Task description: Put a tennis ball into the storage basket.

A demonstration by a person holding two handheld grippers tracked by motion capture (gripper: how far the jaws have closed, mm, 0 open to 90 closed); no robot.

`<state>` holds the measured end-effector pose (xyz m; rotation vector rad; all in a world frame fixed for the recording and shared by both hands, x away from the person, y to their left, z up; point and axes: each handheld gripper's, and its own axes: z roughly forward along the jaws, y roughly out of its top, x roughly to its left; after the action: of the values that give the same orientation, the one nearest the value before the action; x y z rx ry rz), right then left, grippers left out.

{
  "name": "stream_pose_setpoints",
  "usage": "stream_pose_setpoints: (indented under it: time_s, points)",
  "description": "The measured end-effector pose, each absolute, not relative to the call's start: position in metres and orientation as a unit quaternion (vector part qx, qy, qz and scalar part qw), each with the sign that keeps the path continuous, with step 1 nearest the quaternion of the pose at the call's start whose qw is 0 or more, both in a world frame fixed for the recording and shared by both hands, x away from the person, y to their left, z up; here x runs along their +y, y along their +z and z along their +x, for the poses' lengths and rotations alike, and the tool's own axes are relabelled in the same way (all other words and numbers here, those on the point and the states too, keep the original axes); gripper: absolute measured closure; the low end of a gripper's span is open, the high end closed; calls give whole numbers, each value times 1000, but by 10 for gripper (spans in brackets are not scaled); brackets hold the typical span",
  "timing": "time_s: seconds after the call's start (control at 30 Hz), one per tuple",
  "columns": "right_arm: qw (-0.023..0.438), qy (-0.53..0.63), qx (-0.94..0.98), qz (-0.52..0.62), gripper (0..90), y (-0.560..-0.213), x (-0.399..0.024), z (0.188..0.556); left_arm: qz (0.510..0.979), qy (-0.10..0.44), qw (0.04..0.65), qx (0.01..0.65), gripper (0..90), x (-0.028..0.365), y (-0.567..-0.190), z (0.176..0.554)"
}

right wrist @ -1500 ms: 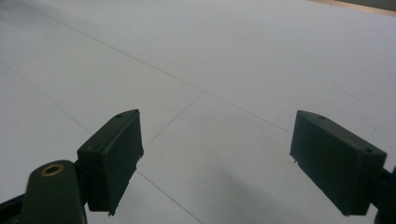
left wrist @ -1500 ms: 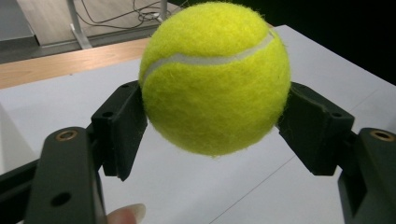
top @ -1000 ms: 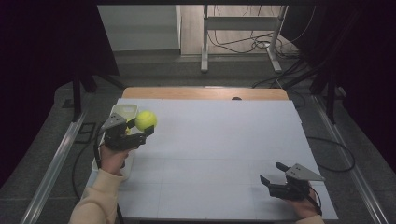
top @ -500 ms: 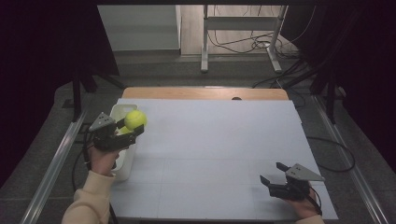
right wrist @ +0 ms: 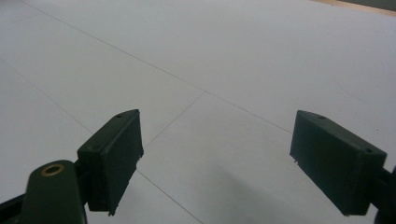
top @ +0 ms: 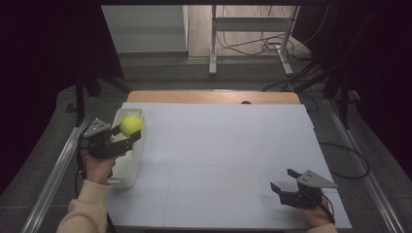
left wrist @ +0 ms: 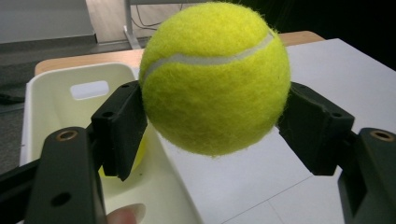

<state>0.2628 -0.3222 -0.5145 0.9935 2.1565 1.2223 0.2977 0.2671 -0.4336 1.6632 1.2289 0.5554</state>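
Clamping the tennis ball [left wrist: 212, 77] across its middle, my left gripper [top: 127, 135] holds it over the white bin [top: 127, 167] at nine o'clock; light, fuzzy, springy. My right gripper [top: 284, 180] gapes, nothing between its jaws.

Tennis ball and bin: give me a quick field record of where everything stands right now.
held object: tennis ball
holder: left gripper, shut on the ball
ball position: above the white bin, near its far end
bin location: left edge of the white table surface
bin contents: something yellow inside, partly hidden
right gripper: open, nothing between its jaws, above bare table at the near right
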Motion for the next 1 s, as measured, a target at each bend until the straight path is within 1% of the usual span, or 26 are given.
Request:
stream_pose_setpoints:
  time_s: [0.57, 1.0]
  points:
    - [233, 444, 786, 361, 171, -515, -321, 263, 676, 242, 454, 528, 267, 292, -435, 291]
    - [232, 445, 786, 361, 171, -515, -321, 263, 677, 244, 445, 533, 267, 295, -437, 292]
